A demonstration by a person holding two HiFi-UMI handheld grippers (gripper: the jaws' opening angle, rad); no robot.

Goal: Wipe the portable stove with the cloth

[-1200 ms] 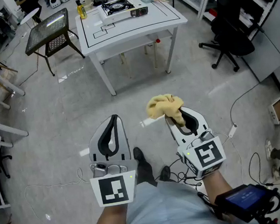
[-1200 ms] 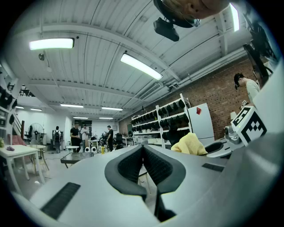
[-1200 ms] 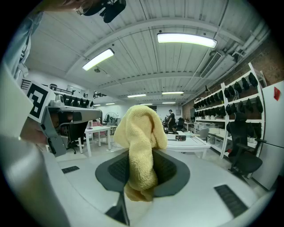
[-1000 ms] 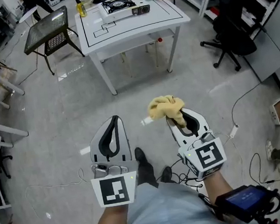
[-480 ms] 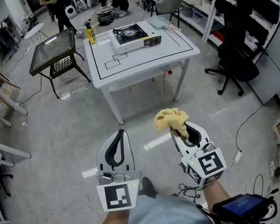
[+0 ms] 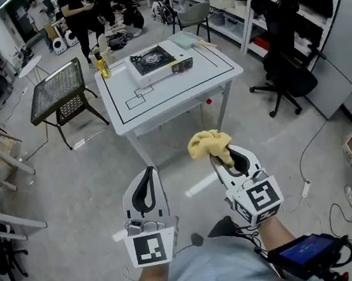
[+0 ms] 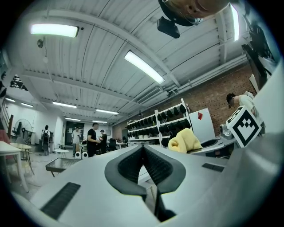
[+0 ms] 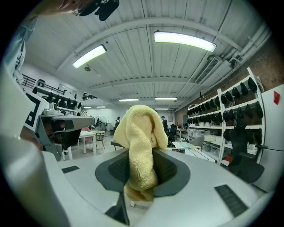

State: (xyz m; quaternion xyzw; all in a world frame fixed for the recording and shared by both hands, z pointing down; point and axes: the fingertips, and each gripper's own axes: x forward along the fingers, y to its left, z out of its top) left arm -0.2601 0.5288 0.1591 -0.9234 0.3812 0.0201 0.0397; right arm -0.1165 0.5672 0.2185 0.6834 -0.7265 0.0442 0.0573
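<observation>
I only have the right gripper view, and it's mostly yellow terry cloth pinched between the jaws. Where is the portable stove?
Observer: The white portable gas stove sits on the white square table ahead, toward its far edge.
Operator: Is the other gripper carrying anything?
Observer: No, the left gripper has its jaws together on nothing.
Operator: Anything to the stove's left?
Observer: A yellow bottle stands at the table's far left corner.

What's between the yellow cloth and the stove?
In the head view, grey floor then the white table's bare top separate yellow towel cloth from silver portable stove.
</observation>
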